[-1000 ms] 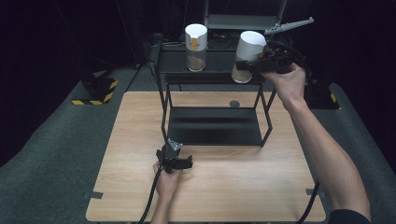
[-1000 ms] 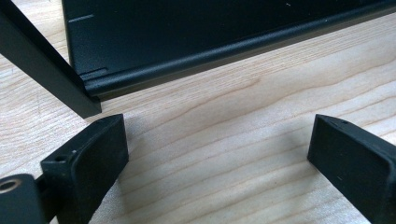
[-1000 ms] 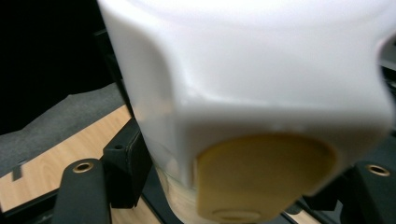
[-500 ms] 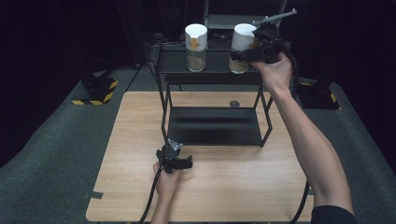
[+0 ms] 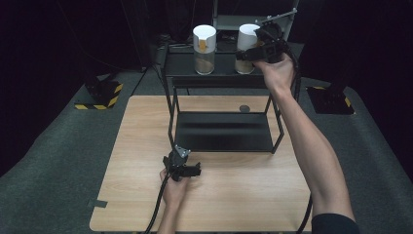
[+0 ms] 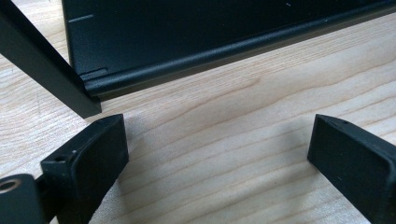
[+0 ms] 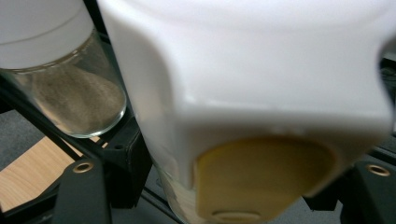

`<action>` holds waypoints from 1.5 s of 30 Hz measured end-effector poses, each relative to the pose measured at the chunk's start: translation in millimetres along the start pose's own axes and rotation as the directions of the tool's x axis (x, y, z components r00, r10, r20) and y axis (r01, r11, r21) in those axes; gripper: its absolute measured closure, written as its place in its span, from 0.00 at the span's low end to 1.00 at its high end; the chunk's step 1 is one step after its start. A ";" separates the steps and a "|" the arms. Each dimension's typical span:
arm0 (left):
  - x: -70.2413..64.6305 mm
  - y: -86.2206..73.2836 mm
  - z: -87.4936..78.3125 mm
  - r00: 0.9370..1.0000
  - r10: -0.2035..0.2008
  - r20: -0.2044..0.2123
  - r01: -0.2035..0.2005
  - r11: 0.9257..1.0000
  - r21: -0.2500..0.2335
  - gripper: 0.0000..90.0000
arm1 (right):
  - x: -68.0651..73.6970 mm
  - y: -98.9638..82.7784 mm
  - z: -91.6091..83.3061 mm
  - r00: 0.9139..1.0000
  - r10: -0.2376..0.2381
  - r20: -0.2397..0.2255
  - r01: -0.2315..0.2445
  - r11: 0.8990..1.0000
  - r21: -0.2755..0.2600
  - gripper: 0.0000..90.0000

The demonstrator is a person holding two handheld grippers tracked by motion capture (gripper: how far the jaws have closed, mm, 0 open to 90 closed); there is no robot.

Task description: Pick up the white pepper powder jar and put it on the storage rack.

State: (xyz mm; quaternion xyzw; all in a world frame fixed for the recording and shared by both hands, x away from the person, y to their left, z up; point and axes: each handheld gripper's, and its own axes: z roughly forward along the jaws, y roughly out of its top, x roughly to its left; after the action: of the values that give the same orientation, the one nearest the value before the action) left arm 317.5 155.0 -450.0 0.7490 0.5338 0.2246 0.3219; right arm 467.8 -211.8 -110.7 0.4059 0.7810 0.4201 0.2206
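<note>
Two glass jars with white lids and tan tabs stand on the top shelf of a black wire rack (image 5: 221, 80). My right gripper (image 5: 249, 52) is shut on the right jar (image 5: 246, 36) at the shelf's right end. Seen up close in the right gripper view, this jar (image 7: 243, 93) sits between the jaws of the right gripper (image 7: 224, 191). The left jar (image 5: 204, 48) holds brownish powder and stands free beside it (image 7: 60, 84). My left gripper (image 5: 192, 170) rests open on the wooden table (image 5: 243, 200) before the rack's front left leg (image 6: 42, 65), with nothing between the jaws of the left gripper (image 6: 217, 154).
The rack's lower shelf (image 5: 221, 131) is bare, its front lip (image 6: 210, 51) just beyond the left jaws. A small dark disc (image 5: 244, 108) lies on the table behind the rack. Striped-edged stand bases (image 5: 97, 95) sit on the grey floor.
My right gripper has carried the right jar leftward and farther back over the top shelf, closer to the other jar. The left gripper has stayed put.
</note>
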 end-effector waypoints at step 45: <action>-0.5 -0.5 0.3 1.000 -0.004 -0.001 0.004 1.000 -0.003 0.06 | -15.0 -56.6 -36.2 0.999 0.027 -0.032 -0.030 0.993 -0.117 0.12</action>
State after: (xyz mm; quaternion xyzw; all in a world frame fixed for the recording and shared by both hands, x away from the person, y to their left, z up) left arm 317.2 154.6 -450.5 0.7474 0.5350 0.2250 0.3233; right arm 426.2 -259.4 -138.1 0.3968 0.7524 0.4746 0.2261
